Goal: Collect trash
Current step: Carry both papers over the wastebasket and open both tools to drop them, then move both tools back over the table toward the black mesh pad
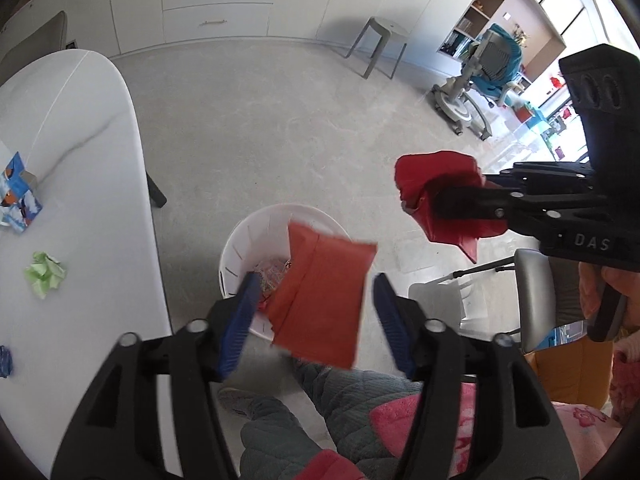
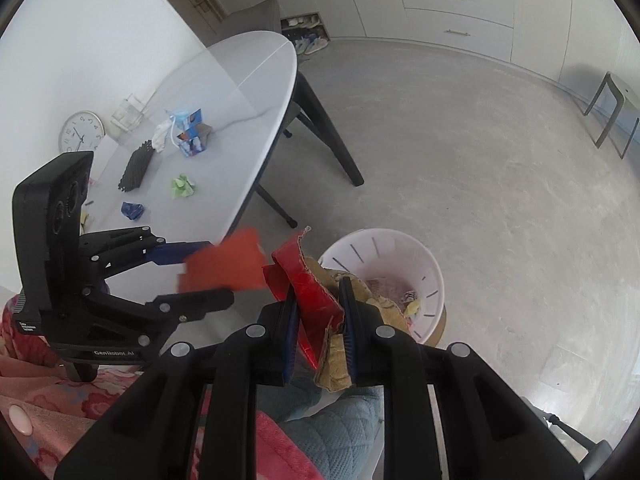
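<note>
My left gripper (image 1: 316, 280) hangs open over the white waste bin (image 1: 240, 236). A flat orange-red paper (image 1: 324, 300) floats loose and blurred between its blue pads, touching neither. In the right wrist view the same paper (image 2: 224, 264) sits by the left gripper (image 2: 216, 272). My right gripper (image 2: 320, 296) is shut on a torn piece of red-faced cardboard (image 2: 308, 280), just left of the bin (image 2: 432, 264), which holds several scraps. On the white table (image 2: 240, 92) lie a crumpled green paper (image 2: 183, 186), a crumpled blue wrapper (image 2: 132, 210) and a small blue carton (image 2: 192, 132).
A black ridged object (image 2: 136, 166), a face mask (image 2: 176, 114) and a clock (image 2: 80, 130) are at the table's back. A grey stool (image 1: 380, 40) and a blue wheeled chair (image 1: 496, 64) stand across the floor. The person's quilted legs (image 1: 340, 400) are below the grippers.
</note>
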The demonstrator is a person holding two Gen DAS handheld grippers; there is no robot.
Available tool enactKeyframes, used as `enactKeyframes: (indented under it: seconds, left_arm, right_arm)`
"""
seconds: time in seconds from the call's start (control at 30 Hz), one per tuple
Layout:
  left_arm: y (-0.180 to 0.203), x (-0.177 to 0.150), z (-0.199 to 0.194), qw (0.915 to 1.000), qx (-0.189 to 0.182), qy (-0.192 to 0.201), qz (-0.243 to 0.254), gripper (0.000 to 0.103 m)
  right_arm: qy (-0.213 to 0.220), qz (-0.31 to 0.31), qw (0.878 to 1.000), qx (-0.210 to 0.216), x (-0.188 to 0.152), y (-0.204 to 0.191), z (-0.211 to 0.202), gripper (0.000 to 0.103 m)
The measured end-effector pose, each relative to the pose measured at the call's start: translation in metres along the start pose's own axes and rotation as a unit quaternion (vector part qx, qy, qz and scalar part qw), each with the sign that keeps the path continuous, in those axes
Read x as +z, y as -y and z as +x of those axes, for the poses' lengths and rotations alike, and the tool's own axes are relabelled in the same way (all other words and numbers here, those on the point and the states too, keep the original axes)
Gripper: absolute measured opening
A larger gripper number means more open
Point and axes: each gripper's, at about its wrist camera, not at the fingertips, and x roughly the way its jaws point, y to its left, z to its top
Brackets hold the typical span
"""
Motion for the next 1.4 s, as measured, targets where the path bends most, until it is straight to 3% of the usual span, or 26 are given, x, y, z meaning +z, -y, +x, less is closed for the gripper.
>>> enactKeyframes:
  seconds: [0.2,0.27,0.6,0.77,0.87,0.97,1.27,1.3,1.33,1.4]
  left_arm:
    - [0.004,0.007,0.0,0.9996,0.02,0.003,-0.021,0.068]
    - [-0.001,0.006,-0.008,0.9991,0.024,0.009,-0.035,0.075]
    - [-0.042,-0.009,-0.077,0.9882,0.074,0.067,-0.117,0.079]
    - [-0.07,-0.027,-0.101,0.9798,0.097,0.08,-0.155,0.08]
    - [-0.087,-0.039,-0.111,0.9742,0.114,0.083,-0.176,0.08]
    - [-0.104,-0.052,-0.119,0.9688,0.119,0.084,-0.2,0.08]
    - [-0.152,-0.094,-0.155,0.9519,0.147,0.105,-0.247,0.08]
    - [-0.158,-0.1,-0.16,0.9494,0.15,0.108,-0.254,0.082]
    - [-0.161,-0.105,-0.166,0.9467,0.155,0.111,-0.26,0.091]
    - [-0.173,-0.118,-0.178,0.9394,0.168,0.125,-0.272,0.094]
  right_arm:
    - [-0.007,-0.011,1.0,0.008,0.005,0.011,0.004,0.02]
    - [-0.011,-0.017,1.0,0.011,0.007,0.013,0.008,0.02]
    - [-0.046,-0.045,0.998,0.002,0.008,0.005,0.038,0.023]
    - [-0.062,-0.052,0.997,-0.02,0.005,-0.003,0.056,0.075]
    - [-0.059,-0.067,0.995,-0.047,0.007,-0.015,0.056,0.091]
    - [-0.053,-0.084,0.993,-0.056,0.013,-0.034,0.056,0.097]
    - [-0.036,-0.131,0.99,-0.04,0.037,-0.112,0.059,0.1]
    - [-0.034,-0.136,0.989,-0.036,0.039,-0.122,0.06,0.1]
    - [-0.03,-0.144,0.989,-0.031,0.043,-0.137,0.061,0.1]
    - [-0.023,-0.155,0.987,-0.024,0.048,-0.158,0.063,0.1]
